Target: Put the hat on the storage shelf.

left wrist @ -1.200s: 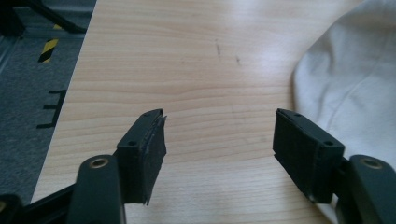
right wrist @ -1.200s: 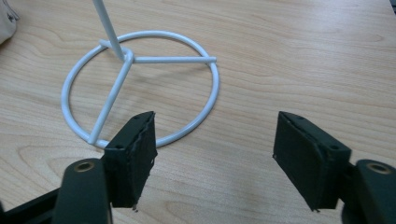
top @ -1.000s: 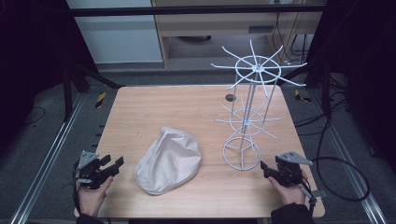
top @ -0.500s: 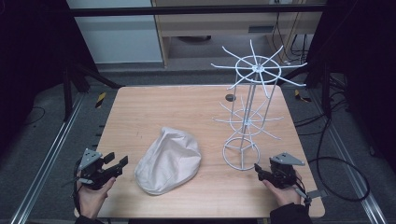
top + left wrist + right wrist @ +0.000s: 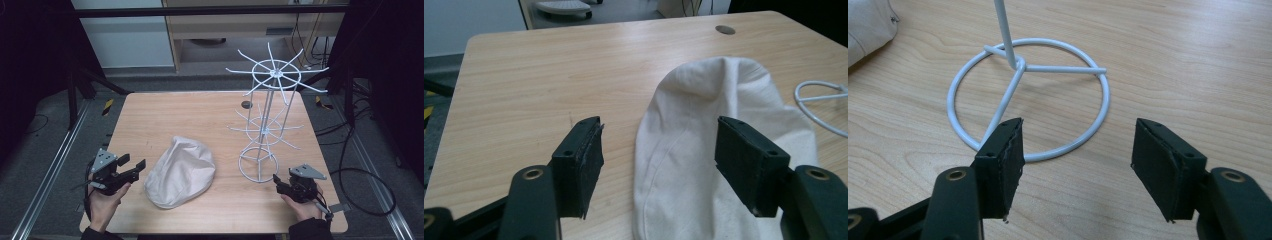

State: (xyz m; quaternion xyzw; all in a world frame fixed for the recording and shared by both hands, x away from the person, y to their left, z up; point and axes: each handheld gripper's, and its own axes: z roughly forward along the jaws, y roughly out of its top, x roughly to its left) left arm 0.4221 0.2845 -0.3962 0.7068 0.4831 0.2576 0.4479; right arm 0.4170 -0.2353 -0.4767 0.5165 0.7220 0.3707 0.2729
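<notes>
Your left gripper [image 5: 134,168] hovers at the near left of the table [image 5: 200,110], its jaws spread and just opened wider, with nothing pinched between them; the cream cloth cap [image 5: 181,171] lies flat just to its right, near the table's middle front (in the left gripper view the cap's edge [image 5: 704,150] shows beyond the gap between the pads). Your right gripper [image 5: 278,183] sits at the near right, jaws apart though just drawn in a little, empty, pointing at the round base of the white wire rack [image 5: 265,130], whose ring [image 5: 1028,95] lies just past the pads without touching them.
</notes>
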